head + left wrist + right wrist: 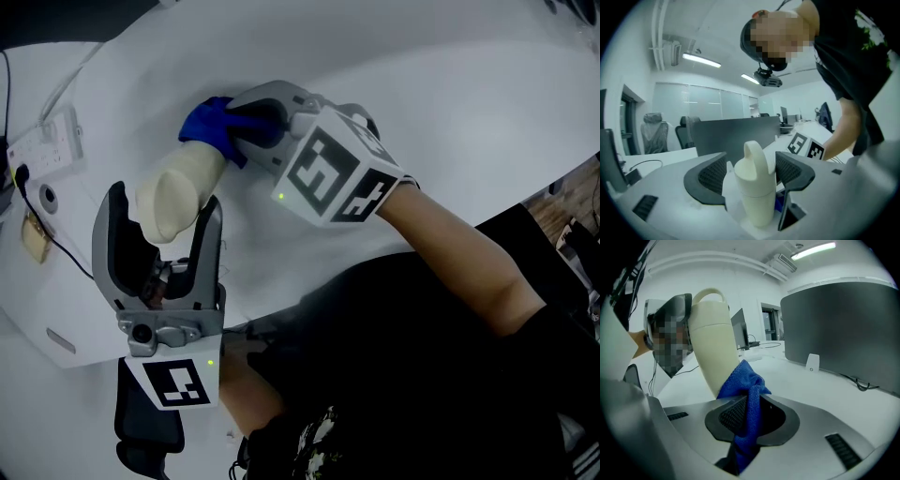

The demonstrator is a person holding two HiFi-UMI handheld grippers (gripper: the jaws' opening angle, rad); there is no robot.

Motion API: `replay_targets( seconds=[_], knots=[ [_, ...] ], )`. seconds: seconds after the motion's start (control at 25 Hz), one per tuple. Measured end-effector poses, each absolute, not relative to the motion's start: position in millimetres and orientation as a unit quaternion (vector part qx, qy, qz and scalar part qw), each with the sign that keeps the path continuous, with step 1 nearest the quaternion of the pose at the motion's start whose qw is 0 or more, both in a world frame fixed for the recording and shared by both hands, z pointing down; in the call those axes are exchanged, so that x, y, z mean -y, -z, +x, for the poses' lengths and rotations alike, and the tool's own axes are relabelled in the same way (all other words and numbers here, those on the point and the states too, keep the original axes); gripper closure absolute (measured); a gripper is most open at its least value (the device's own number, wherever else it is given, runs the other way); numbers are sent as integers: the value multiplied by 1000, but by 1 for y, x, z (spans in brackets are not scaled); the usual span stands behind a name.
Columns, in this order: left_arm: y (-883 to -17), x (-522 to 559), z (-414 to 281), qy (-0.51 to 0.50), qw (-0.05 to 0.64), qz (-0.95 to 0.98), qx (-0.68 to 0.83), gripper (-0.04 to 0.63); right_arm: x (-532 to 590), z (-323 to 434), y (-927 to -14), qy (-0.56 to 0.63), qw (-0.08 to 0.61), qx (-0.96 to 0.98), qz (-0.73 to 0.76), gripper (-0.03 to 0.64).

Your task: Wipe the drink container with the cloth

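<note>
Cream bottle point(178, 192) with a loop-handled cap stands on the white table point(422, 75), leaning a little. All positions below are taken from the bottle.

Left gripper point(166, 199): jaws clasped on the bottle's upper part, one ribbed pad on each side of the cap. In the left gripper view point(750, 164) the bottle point(754, 187) fills the gap between the pads and its loop rises above them.

Right gripper point(248, 127): comes in at the bottle's foot, on the side away from the left gripper. Its jaws are clenched on a blue cloth point(208, 127). In the right gripper view point(750, 416) the cloth point(745, 390) bunches out of the jaws and lies against the lower wall of the bottle point(712, 338). A tail of it hangs down behind the pads. The marker cube point(337, 173) sits behind the jaws, farther from the bottle.

A white power strip point(42, 145) lies on the table to the bottle's left, well apart, with black cables running off it. In the right gripper view a dark grey panel point(839, 329) stands beyond and to the right of the bottle.
</note>
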State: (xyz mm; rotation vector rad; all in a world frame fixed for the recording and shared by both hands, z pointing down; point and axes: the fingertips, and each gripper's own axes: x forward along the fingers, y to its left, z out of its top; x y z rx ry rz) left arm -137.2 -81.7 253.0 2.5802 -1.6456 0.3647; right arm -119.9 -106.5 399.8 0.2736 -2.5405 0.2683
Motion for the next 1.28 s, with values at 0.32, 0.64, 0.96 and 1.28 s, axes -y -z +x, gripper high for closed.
replay_targets(
  seconds=[0.32,0.64,0.96,1.28],
  knots=[
    [-259,83,-143,-93,51,693,714,284,107,-120,-399,-114,268,950,108,563],
    [-265,96,-143,-117,42,731,671,301,107,-119,-395,-113,255,953,122,561],
    [-266,85,-129,-122,4,885,450,302,130,-80,-290,-170,94,963,185,560],
    [-264,86,-123,-108,9,908,405,302,110,-103,-276,-218,42,969,111,560]
  ],
)
